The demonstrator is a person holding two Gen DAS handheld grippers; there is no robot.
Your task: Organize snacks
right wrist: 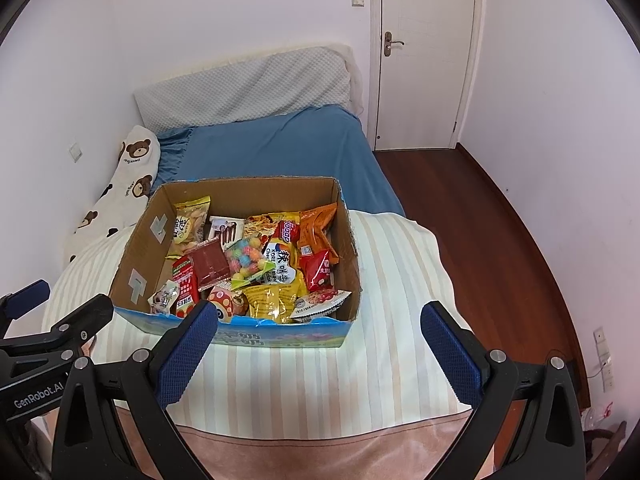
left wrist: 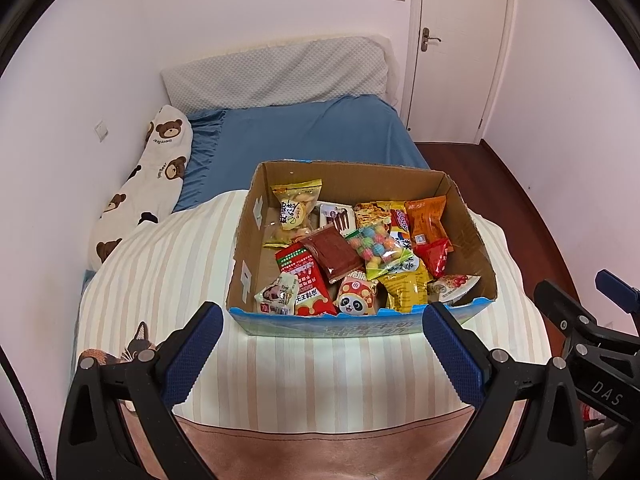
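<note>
An open cardboard box [left wrist: 474, 236] stands on a striped quilt [left wrist: 168, 264] on the bed; it also shows in the right wrist view [right wrist: 136, 248]. It holds several snack packets: a bag of coloured candy balls [left wrist: 374, 246], a dark red flat pack [left wrist: 334, 254], an orange packet [left wrist: 426, 218], a panda packet [left wrist: 354, 300]. My left gripper [left wrist: 324, 320] is open and empty, just short of the box's near wall. My right gripper [right wrist: 320, 320] is open and empty, beside the left one, at the box's near right corner.
A blue sheet [left wrist: 304, 136] covers the bed beyond the box. A grey pillow [left wrist: 276, 72] leans on the far wall and a bear-print pillow [left wrist: 148, 184] lies at the left. A white door [right wrist: 424, 52] and dark wood floor [right wrist: 472, 216] are at the right.
</note>
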